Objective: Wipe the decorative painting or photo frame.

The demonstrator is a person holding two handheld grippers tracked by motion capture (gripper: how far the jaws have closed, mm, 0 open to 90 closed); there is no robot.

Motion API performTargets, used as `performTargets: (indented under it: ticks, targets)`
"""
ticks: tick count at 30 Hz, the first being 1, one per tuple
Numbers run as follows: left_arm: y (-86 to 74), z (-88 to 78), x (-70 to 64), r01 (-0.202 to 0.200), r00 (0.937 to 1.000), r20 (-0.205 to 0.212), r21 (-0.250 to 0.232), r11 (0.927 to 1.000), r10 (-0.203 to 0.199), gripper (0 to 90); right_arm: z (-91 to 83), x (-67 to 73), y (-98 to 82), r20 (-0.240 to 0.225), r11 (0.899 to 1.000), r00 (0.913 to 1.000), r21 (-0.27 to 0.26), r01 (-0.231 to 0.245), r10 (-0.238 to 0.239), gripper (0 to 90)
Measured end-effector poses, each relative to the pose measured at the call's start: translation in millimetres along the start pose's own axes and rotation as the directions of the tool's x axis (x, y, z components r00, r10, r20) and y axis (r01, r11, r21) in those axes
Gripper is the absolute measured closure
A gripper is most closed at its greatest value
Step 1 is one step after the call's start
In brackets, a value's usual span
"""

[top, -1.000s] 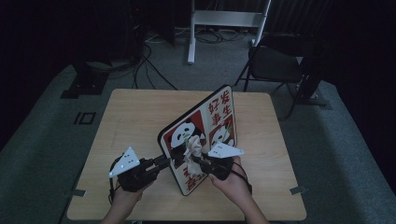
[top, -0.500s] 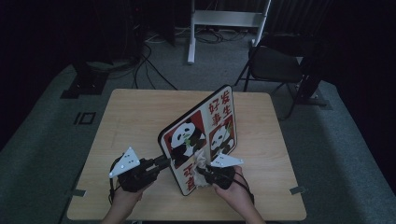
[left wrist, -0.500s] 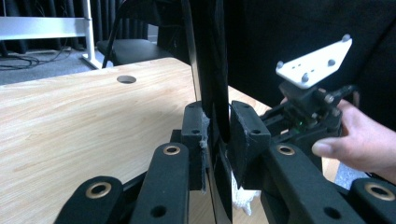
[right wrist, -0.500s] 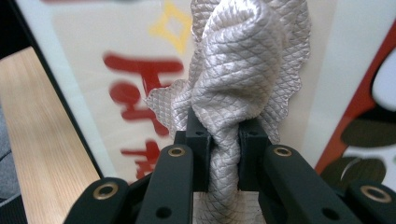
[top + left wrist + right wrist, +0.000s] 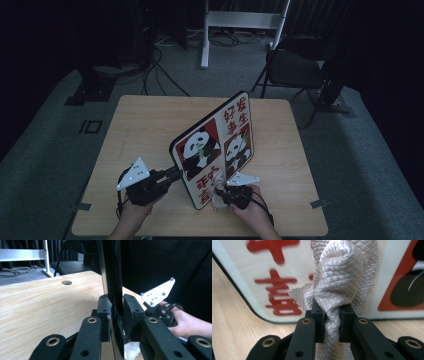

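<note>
- High view: the panda board [image 5: 216, 150] stands on edge, tilted, on the table [image 5: 145, 125].
- Left gripper [image 5: 172, 175] has its jaws clamped on the board's lower left edge.
- Right gripper [image 5: 220, 194] has its jaws closed on a bunched white cloth [image 5: 342, 282], which is pressed against the board's printed face near its bottom edge.

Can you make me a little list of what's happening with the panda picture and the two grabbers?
Board: flat rectangular panda board with red characters and a black rim, standing tilted on its edge.
Left gripper: jaws clamped on the board's edge, holding it up.
Right gripper: jaws shut on a bunched white quilted cloth.
Cloth: pressed against the board's lower front.
Table: light wooden table.
Likely job: wiping the board, it seems.
</note>
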State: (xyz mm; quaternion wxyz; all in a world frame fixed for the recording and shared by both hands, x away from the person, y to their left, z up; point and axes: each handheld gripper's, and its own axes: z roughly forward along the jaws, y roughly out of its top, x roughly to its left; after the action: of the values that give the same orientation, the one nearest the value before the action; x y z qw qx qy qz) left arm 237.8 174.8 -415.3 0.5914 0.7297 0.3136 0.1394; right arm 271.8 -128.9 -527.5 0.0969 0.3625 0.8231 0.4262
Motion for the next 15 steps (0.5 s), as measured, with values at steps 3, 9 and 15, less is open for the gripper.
performTargets:
  ticks: [3,9,15]
  targets:
    - [-0.5,0.0,1.3,0.007,1.0000,0.007,-0.004,1.0000,-0.007,77.7,2.6,-1.4,-8.5,-0.012,0.999,0.9996,0.021,-0.026,0.026,78.9]
    - [1.8,-3.1,3.1,-0.002,0.9997,0.023,0.011,0.9999,0.001,76.3,-14.5,0.4,2.4,-0.031,0.999,0.9990,-0.024,-0.032,0.031,78.9]
    - [4.7,-12.3,5.7,-0.014,0.9999,0.002,-0.008,0.9999,0.014,76.3,-47.1,7.7,39.3,-0.049,0.987,0.9988,-0.158,-0.002,-0.006,78.9]
